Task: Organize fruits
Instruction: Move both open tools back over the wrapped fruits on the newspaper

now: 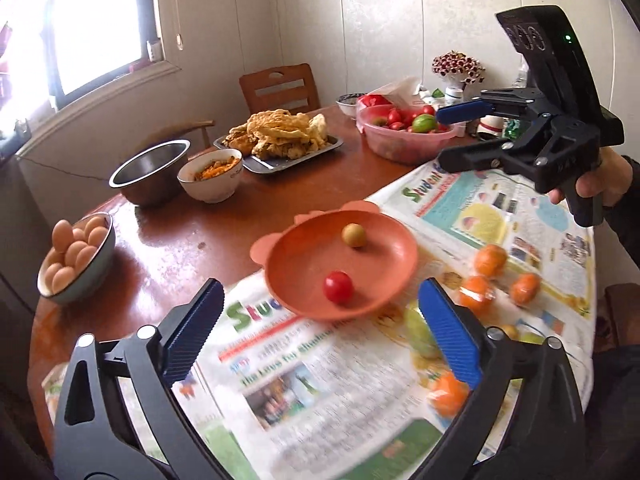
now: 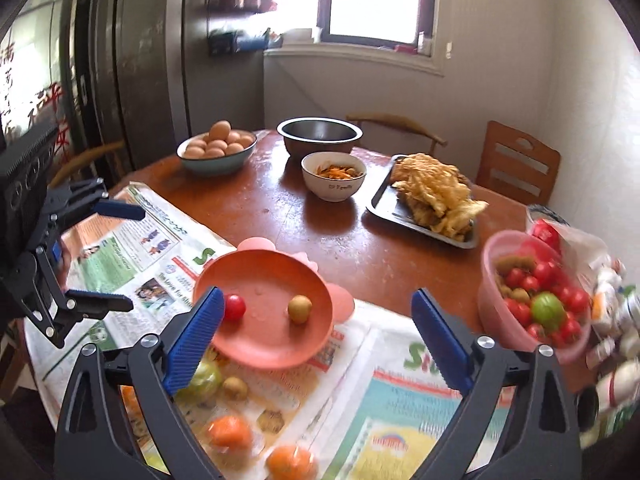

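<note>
Fruits: two, a red tomato [image 1: 338, 287] and a tan one [image 1: 354, 235], lie in your orange plate [image 1: 304, 256]; oranges [image 1: 490, 260] remain on newspaper [image 1: 304, 364] at its 4 o'clock. Left hand-held gripper [image 1: 320, 336] and right hand-held gripper [image 2: 318, 334] gape apart, empty

Open tabletop [image 2: 280, 216] behind plate [image 2: 264, 276] (bowls [image 2: 334, 184] beyond).

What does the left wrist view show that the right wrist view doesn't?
Only the left wrist view: the flower pot behind the pink fruit bowl, and the hand holding the right tool.
Only the right wrist view: the dark cabinet and the left tool seen from the side.
Both: the orange plate carrying a cherry tomato and a small brown fruit, the egg bowl, wrapped oranges on newspaper.
</note>
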`<state>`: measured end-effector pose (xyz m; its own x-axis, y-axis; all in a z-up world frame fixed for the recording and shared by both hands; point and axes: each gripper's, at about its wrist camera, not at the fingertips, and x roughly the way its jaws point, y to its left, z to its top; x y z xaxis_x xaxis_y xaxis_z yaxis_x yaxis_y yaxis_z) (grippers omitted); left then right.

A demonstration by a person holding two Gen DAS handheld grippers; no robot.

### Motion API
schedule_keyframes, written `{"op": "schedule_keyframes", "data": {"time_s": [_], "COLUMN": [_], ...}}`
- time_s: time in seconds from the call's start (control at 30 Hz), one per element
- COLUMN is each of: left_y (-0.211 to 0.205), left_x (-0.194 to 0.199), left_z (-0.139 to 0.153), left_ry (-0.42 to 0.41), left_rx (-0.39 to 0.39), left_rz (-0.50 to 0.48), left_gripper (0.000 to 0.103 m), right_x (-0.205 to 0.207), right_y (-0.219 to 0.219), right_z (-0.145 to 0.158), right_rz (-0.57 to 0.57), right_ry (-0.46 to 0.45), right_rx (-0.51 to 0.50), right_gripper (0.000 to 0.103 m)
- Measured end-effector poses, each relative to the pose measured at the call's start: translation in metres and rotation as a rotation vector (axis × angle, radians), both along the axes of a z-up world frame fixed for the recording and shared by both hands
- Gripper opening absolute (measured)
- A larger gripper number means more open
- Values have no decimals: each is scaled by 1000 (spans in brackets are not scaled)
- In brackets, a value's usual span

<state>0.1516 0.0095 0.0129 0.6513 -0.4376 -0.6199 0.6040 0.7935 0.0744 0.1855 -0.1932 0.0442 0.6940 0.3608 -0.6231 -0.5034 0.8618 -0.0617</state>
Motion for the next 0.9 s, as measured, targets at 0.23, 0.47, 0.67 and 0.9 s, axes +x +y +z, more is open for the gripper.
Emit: {"op": "schedule_keyframes", "data": {"time_s": [0.23,0.47,0.67,0.9], "left_y": [-7,-14,-19,-30], "left_x": [-42,-82,-104,-101], "left_z": [-4,-13,-29,-42], "left_ry": [17,47,85,100], "left_rx": [-17,-12,-17,-34], "left_rz": [-19,-53,-81,-99], "left_gripper": [93,93,94,94], "right_x": [-66,-118,-142,-143], "right_y": [-20,-33,-36,-32], "right_z": [-6,-28,-58,-78], "right_rz": [-56,-103,-108,-96], "right_ry": [-17,-16,31,58], "right_rx": [20,-11,12,19], "right_gripper": [99,99,99,99]}}
